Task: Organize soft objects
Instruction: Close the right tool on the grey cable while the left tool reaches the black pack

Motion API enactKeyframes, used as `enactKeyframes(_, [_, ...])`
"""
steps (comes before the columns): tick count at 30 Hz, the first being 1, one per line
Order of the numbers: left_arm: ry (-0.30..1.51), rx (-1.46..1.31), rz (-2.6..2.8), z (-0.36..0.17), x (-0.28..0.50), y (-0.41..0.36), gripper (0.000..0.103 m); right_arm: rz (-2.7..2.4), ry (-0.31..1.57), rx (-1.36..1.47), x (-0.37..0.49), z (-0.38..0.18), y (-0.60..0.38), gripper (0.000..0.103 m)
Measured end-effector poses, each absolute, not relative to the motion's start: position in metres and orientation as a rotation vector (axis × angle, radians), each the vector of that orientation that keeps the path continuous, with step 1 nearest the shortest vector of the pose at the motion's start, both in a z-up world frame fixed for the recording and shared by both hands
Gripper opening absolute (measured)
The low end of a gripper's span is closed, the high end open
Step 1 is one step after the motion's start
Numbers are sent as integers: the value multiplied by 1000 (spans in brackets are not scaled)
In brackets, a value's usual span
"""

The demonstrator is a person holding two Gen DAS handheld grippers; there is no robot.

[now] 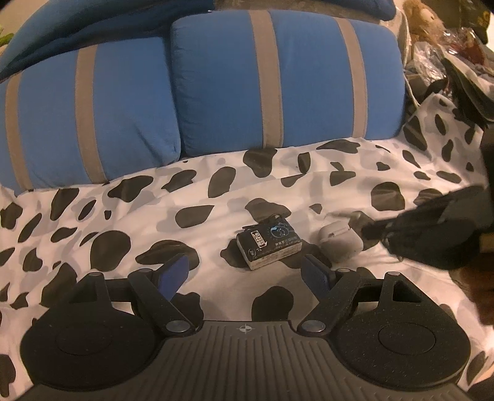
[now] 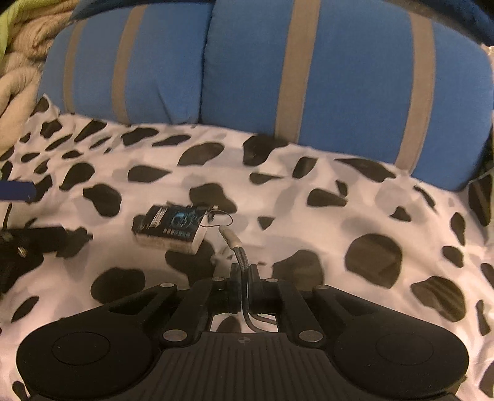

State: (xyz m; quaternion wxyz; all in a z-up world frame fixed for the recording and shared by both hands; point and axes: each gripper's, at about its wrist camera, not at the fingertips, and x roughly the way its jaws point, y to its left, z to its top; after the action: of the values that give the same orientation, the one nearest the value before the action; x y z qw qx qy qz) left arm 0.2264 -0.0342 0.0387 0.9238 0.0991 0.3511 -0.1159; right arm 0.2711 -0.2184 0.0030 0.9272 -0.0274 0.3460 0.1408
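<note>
Here the right gripper (image 2: 242, 277) is clamped on a braided cable (image 2: 239, 256) just beside the tissue pack (image 2: 171, 226) on the spotted blanket (image 2: 308, 231). The thin cord could slip out or snag the pack. The left gripper (image 1: 247, 274) hangs open before that pack, holding nothing.

Bed (image 1: 216, 296) under white cover with black cow-spot print. Two blue pillows (image 1: 278, 80) with grey-tan stripes propped at head. Cluttered pile of bags and brown plush (image 1: 423, 21) far right. Beige knit blanket (image 2: 21, 61) bunched left. Dim warm indoor light.
</note>
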Motion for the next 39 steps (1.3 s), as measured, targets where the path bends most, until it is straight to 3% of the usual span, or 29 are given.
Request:
enactKeyframes(17, [660, 285, -366, 13, 262, -60, 80, 271, 722, 26, 245, 38, -270, 6])
enactKeyframes(39, [789, 203, -556, -39, 341, -56, 80, 289, 708, 93, 234, 56, -291, 6])
